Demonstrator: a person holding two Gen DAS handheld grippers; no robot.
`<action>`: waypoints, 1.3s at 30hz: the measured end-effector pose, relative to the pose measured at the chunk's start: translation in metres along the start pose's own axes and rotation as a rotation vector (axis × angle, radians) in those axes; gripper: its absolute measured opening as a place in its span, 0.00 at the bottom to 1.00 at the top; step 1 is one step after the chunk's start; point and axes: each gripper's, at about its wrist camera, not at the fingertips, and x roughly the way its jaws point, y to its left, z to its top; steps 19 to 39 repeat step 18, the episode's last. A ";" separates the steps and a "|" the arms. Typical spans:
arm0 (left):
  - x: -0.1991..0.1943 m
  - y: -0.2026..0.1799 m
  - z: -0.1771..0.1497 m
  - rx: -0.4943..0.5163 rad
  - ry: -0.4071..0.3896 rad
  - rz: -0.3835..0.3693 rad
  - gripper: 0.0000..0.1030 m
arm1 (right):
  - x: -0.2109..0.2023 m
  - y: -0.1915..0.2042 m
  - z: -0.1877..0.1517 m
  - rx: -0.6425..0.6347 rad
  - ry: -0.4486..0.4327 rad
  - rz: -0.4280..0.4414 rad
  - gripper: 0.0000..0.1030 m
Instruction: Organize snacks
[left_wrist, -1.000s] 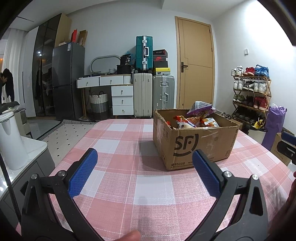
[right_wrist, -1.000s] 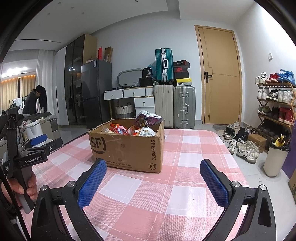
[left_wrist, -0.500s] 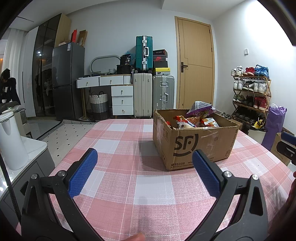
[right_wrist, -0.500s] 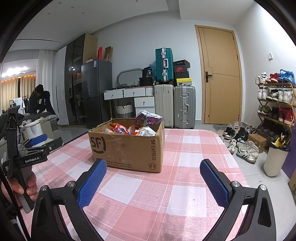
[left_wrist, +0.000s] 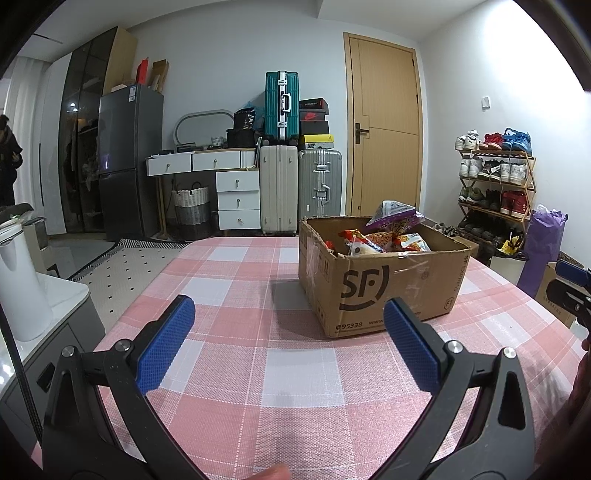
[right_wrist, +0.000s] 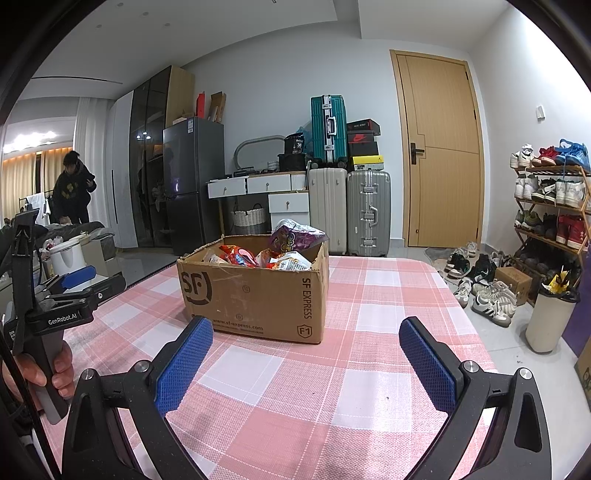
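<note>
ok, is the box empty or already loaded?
Loaded. The open-topped box holds several snack bags; a purple bag sticks up above its rim.

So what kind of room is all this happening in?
Most likely a lived-in flat, near its entrance: a shoe rack full of trainers, suitcases stacked by the door, a fridge, and a table with a checked cloth.
</note>
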 end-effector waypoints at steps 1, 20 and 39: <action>0.000 0.000 0.000 0.000 0.000 0.001 0.99 | 0.000 0.000 0.000 0.000 0.000 0.000 1.00; -0.006 0.000 0.000 -0.003 0.000 0.005 0.99 | -0.001 0.001 -0.001 -0.002 0.000 0.003 1.00; -0.006 0.000 0.000 -0.003 0.000 0.005 0.99 | -0.001 0.001 -0.001 -0.002 0.000 0.003 1.00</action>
